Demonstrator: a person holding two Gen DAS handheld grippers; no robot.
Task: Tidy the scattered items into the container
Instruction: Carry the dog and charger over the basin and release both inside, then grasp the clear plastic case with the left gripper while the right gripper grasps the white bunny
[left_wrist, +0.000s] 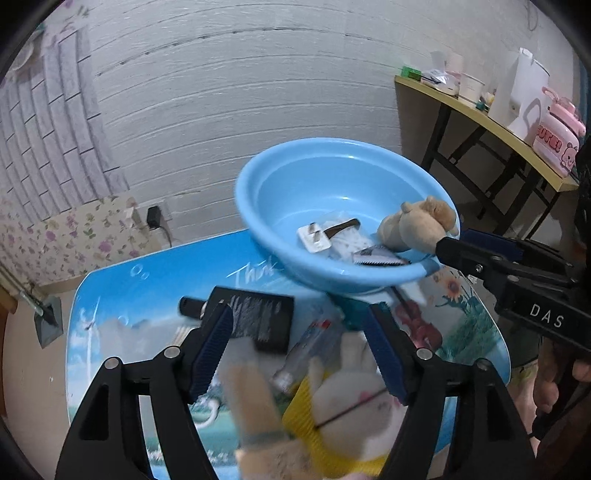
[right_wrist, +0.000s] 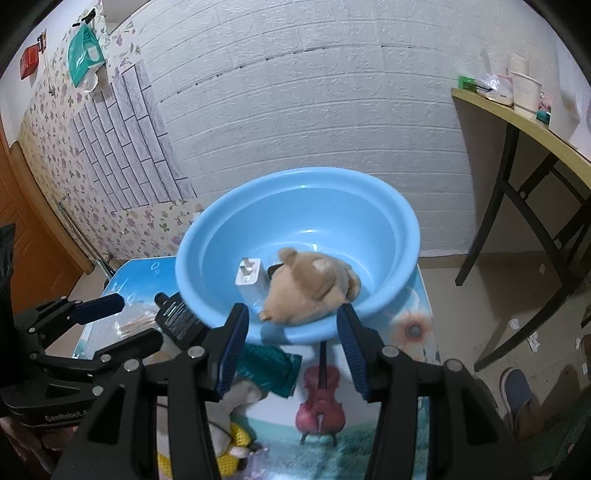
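Basin (right_wrist: 391, 236) on the far part of the table (left_wrist: 110, 295); inside it, teddy bear (right_wrist: 310, 291) at the near rim, charger (right_wrist: 251, 280) just left of it; before the basin, on the table: tube (left_wrist: 255, 321) left, packet (right_wrist: 269, 365) centre, plush doll (left_wrist: 354, 398) nearest; side desk (right_wrist: 517, 122) far right.

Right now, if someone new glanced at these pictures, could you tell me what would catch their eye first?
The big blue basin at the far end of the printed table stands out first, with a tan plush bear inside beside a white charger. The open right hand-held gripper hangs just before the basin. Nearer, the open left hand-held gripper hangs over a plush in yellow and a black tube.
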